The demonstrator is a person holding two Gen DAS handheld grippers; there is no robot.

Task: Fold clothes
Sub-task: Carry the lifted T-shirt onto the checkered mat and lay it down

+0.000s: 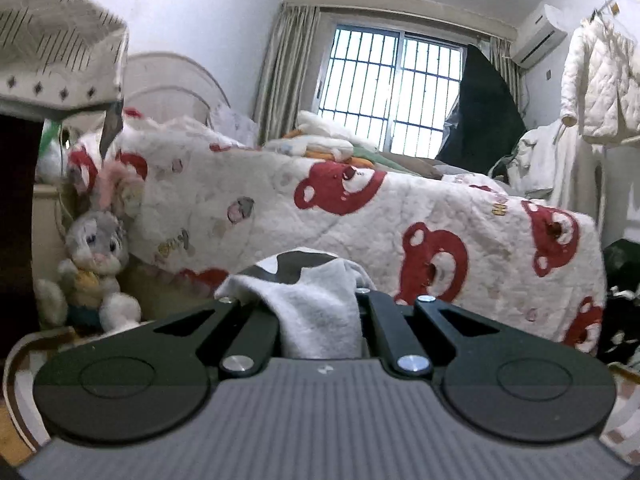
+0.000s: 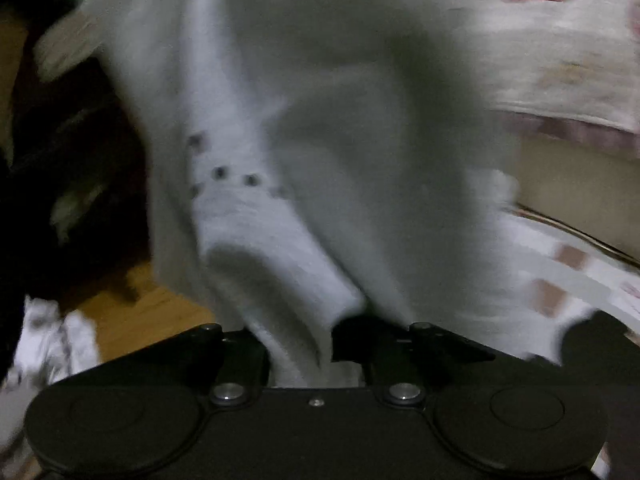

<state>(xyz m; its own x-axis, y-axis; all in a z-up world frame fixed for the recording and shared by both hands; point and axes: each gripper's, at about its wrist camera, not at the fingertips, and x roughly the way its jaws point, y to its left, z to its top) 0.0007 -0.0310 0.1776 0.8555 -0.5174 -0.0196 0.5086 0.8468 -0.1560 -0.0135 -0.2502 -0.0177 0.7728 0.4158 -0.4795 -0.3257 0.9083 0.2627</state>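
Between the black fingers of the left gripper (image 1: 318, 312) a bunched fold of the white fleecy garment with small dark markings (image 1: 316, 308) is pinched, the cloth rising in a hump above the fingertips and spilling back toward the grey ribbed body of the tool. Beyond the fingertips, a bed is seen, covered by a white quilted blanket printed with red bear heads (image 1: 360, 216), which hangs down over the near edge. To the left of the fingers, a grey and white plush rabbit with pink ears (image 1: 96, 256) is propped upright against the blanket's side. Farther ahead, a barred window flanked by beige curtains (image 1: 390, 92) is visible, and to the right of the fingers a white padded jacket (image 1: 600, 76) is hung on a rail. At upper left, another part of a white fabric with dark dashes and diamond shapes is held high; whether it belongs to the same garment cannot be told. In the right wrist view, the right gripper (image 2: 298, 344) is closed on the same white garment (image 2: 320, 128), a thick fold being clamped between its fingers, with the rest of the cloth spread ahead and filling most of the blurred view. A row of small dark dots is seen on the fabric just ahead and left of the fingers.
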